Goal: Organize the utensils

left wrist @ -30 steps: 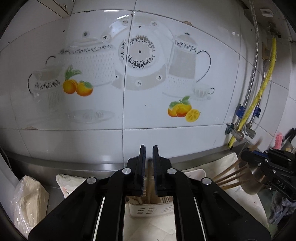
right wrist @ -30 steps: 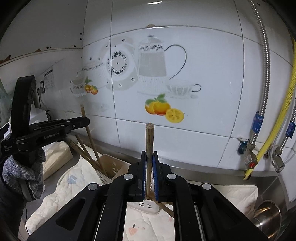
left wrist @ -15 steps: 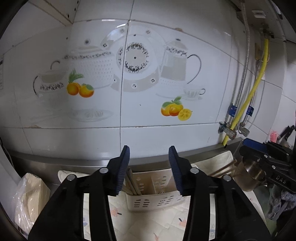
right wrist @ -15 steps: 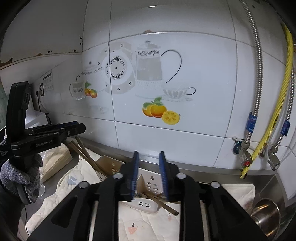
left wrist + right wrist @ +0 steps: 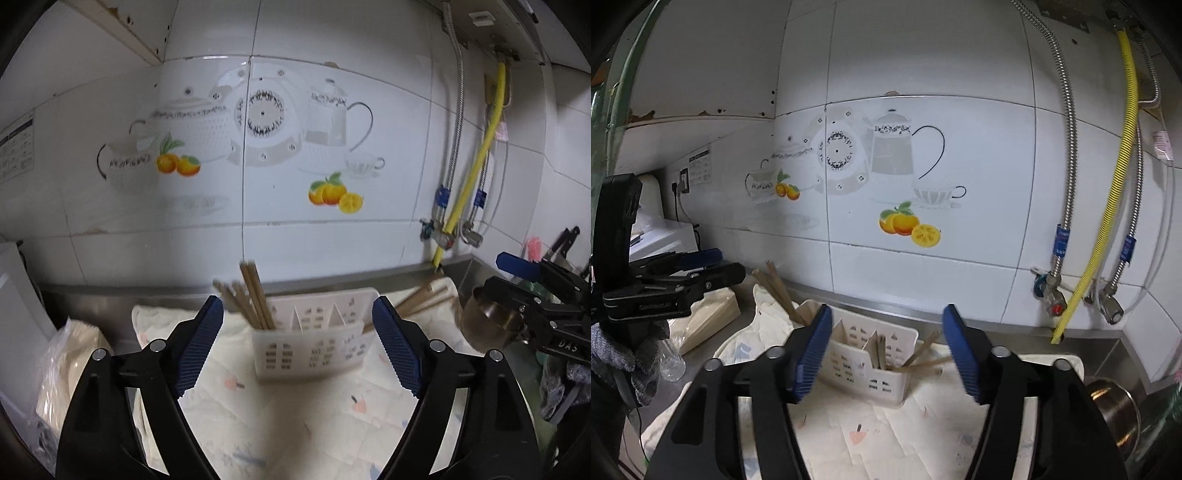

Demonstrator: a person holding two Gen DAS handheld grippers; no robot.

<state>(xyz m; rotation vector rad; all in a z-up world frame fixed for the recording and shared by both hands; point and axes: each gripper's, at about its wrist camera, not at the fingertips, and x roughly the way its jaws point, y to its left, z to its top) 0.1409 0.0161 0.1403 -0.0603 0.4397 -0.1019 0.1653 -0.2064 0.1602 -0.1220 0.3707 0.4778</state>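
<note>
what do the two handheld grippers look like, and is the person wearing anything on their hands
Both the left gripper and the right gripper are black plastic with two angular fingers, silver screw heads along the arms and ribbed blue pads on the inner faces. White lettering marks the body of each, too small to read fully. A grey knitted glove covers the hand on the left gripper's handle.

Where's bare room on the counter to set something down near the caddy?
The quilted cloth in front of the white utensil caddy lies bare, between the opening, empty left gripper fingers. Crowded: chopsticks at the caddy's left end, plastic bag far left, steel pot far right.
</note>
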